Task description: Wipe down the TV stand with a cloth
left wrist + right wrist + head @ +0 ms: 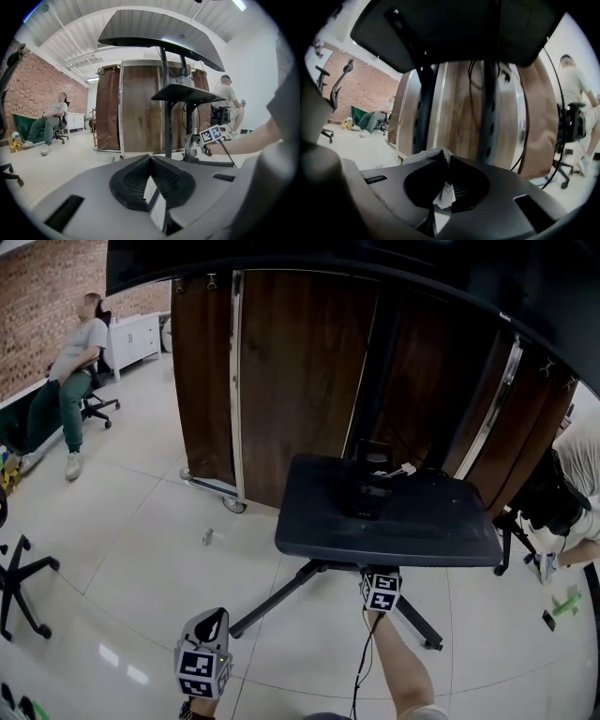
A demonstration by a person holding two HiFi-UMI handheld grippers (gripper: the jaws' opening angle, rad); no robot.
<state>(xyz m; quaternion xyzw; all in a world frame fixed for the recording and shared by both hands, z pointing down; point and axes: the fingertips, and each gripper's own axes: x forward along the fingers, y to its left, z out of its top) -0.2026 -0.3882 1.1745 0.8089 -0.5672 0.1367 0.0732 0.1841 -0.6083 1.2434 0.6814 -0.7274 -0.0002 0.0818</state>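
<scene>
- The right claw (449,164) is clamped on the cloth (425,155), just below the front edge of the TV stand's shelf (394,521).
- The left claw (151,161) is pressed together on nothing, low and well left of the shelf.
- My advice: raise the cloth onto the shelf top, press it flat, and sweep in overlapping passes, skirting the cables (405,468) at the shelf's back.
</scene>
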